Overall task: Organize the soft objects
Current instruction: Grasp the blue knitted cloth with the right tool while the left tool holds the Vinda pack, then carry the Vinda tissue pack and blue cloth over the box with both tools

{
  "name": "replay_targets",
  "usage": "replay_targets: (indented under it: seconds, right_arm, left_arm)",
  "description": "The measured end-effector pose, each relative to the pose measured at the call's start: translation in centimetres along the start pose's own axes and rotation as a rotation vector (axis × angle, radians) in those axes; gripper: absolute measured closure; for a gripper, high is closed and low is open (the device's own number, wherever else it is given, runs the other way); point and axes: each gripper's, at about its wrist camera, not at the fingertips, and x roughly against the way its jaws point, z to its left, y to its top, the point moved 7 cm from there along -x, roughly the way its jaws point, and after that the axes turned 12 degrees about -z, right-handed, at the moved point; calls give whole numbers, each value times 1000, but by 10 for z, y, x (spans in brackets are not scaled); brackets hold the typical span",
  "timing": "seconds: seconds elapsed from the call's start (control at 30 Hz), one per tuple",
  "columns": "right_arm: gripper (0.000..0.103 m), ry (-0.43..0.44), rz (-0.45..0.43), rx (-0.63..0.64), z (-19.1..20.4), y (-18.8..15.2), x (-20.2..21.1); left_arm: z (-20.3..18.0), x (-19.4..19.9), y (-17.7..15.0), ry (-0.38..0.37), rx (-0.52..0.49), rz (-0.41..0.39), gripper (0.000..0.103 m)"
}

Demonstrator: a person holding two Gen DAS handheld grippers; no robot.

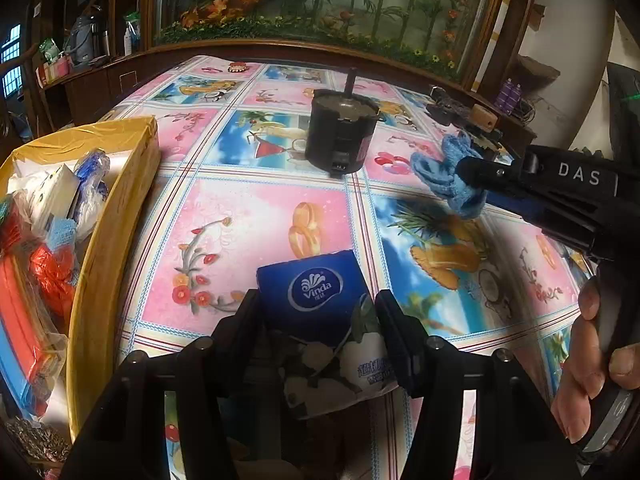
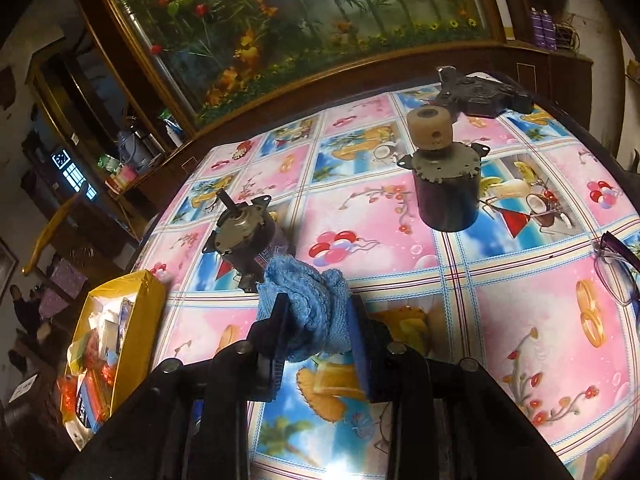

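The big yellow cardboard box (image 1: 120, 216), already part full of soft packets and bags, was taken as the place where the soft things were being gathered, and everything here is told from it. A blue soft pack of Vinda tissues (image 1: 316, 296) was held by the left gripper (image 1: 316, 320), with both fingers pressed against its sides, so that claw was closed only as far as the pack let it. The pack was held just to the right of the box and above the flowery pink and blue tablecloth (image 1: 248, 216). A fluffy blue cloth (image 2: 308, 312) was squeezed between the blue pads of the right gripper (image 2: 316, 320), whose fingers were pulled in around it with a little room left. It was held farther right of the box, well apart from it. A black round motor (image 1: 340, 136) stood on the table beyond the box, and a second dark motor with a tan wheel on top (image 2: 444, 176) stood farther off. These hard things were judged to be left alone. The step in hand was judged to be the carrying of both soft things. Next, the tissue pack would need to be brought over the box wall and let go, and the cloth after it.
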Motion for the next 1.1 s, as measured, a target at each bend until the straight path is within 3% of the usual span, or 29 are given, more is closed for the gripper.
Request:
replay_targets:
  seconds: [0.43, 0.73, 1.1]
  right_arm:
    - [72, 75, -50, 76, 27, 4, 14]
    - [72, 92, -64, 80, 27, 6, 15]
    - [72, 121, -72, 93, 35, 3, 16]
  left_arm:
    - [1, 23, 13, 30, -5, -110, 46]
    - [0, 47, 22, 31, -27, -136, 46]
    - [42, 101, 38, 46, 32, -186, 46]
